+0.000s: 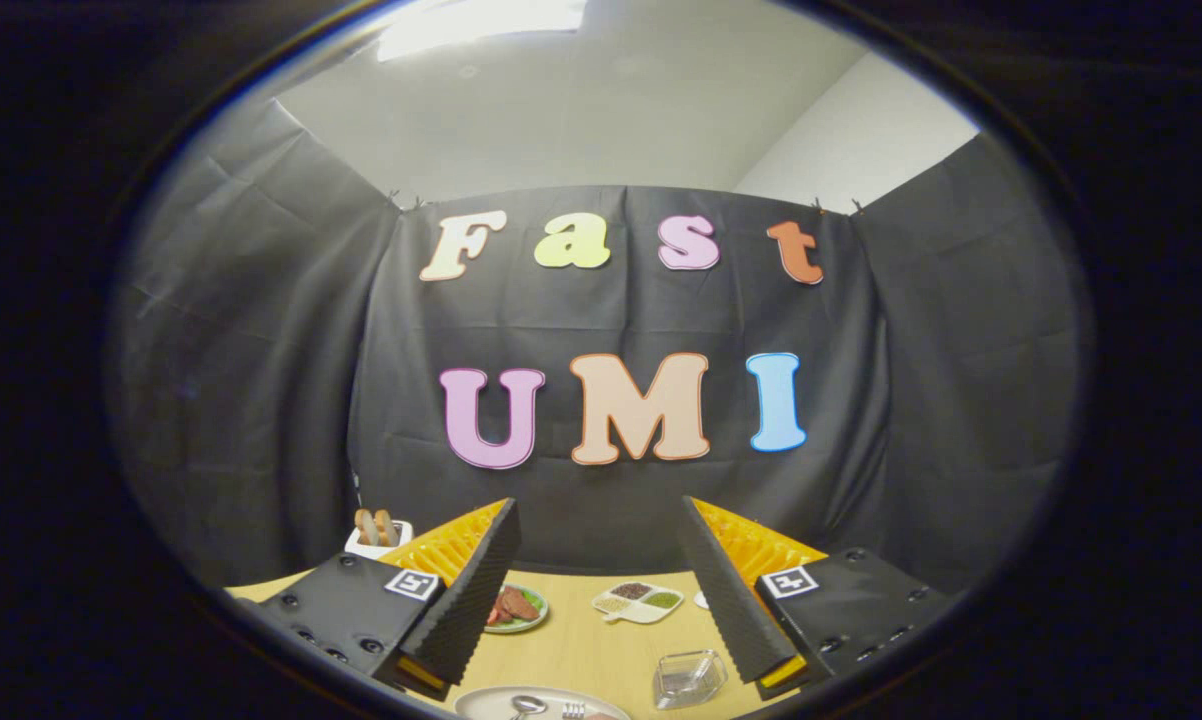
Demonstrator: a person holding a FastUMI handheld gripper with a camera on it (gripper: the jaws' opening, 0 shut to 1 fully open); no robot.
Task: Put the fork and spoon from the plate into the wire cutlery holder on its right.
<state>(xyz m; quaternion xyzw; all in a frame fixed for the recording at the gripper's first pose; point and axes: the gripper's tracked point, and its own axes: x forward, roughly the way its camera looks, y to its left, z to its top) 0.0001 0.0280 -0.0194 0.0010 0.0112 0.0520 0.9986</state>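
My gripper (601, 560) is open, its fingers wide apart and held above the wooden table with nothing between them. Below and between the fingers lies a pale plate (481, 703), partly cut off. On it I see the bowl of a metal spoon (527, 705) and the tines of a fork (573, 711) to its right. To the right of the plate stands a small see-through holder (689, 678), close to my right finger (731, 600); whether it is wire I cannot tell.
Farther back on the table sit a green plate of reddish food (514, 608), a white divided dish of seeds and beans (637, 601) and a white container with bread-like pieces (376, 535) behind my left finger. Black cloth walls close the booth.
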